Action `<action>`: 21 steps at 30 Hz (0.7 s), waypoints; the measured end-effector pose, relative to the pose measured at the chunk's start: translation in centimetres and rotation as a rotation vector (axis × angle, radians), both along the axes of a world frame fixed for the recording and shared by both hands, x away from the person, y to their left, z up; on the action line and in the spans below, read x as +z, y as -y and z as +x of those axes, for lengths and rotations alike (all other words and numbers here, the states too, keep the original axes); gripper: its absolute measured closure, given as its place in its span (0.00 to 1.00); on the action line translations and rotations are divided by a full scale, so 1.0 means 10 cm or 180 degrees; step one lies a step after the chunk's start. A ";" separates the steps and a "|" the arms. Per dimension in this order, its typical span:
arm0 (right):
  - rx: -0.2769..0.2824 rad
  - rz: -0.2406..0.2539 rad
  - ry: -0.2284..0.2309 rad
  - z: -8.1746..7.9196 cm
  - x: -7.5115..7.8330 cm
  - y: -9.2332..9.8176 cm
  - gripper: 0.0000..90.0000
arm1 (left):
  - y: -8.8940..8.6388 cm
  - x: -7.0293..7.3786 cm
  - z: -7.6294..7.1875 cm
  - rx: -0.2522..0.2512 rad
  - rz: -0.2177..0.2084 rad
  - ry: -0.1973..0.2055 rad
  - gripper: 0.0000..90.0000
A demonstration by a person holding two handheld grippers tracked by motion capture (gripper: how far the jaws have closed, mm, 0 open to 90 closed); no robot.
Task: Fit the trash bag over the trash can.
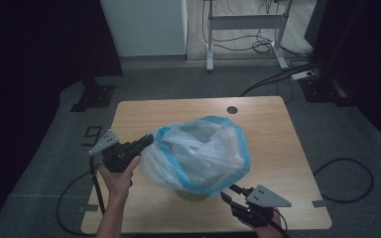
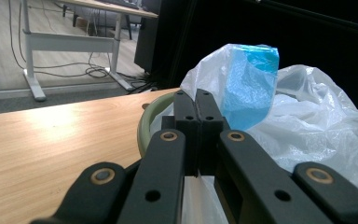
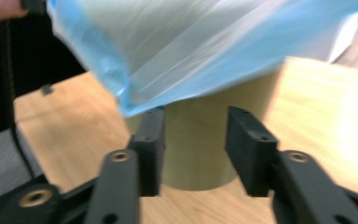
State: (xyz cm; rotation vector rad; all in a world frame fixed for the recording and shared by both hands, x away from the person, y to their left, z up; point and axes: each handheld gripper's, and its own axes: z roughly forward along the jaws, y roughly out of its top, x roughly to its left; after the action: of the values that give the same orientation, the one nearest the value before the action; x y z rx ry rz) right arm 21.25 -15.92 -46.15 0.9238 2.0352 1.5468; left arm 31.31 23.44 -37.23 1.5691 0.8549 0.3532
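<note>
A translucent white plastic bag with a blue rim band is seen draped over a small olive-green bin, near the middle of the wooden table, a little toward the person's side. The bag is billowed wide above the bin; most of the bin is covered, and only its base is seen under the bag's lower edge in the high view. In the right gripper view the bin's rounded wall is seen standing upright on the tabletop, with the blue band hanging just above it.

The left gripper is held level at the bag's left edge. In the left gripper view its jaws are pressed together, and white film is seen pinched between them; the bag's blue band rises just behind the tips, and the bin's green rim is seen beside them. The bag is judged to be clenched in this claw.

The right gripper is held low at the near right, just below the bag's lower right edge. Its jaws are parted, nothing is pressed between them, and the bag hangs above the tips; it is noted as released.

A dark round hole is seen in the table's far edge.
</note>
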 end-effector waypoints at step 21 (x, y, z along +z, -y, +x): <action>-0.0157 0.0564 0.0076 0.22 0.33 0.25 0.94 | -0.02 -0.01 -0.06 -0.0007 -0.0032 0.0063 1.00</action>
State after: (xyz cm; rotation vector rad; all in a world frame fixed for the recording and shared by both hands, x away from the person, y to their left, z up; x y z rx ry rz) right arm 23.42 -18.42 -42.81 1.0073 1.8677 1.7241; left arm 30.72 23.60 -37.30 1.5546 0.8385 0.3619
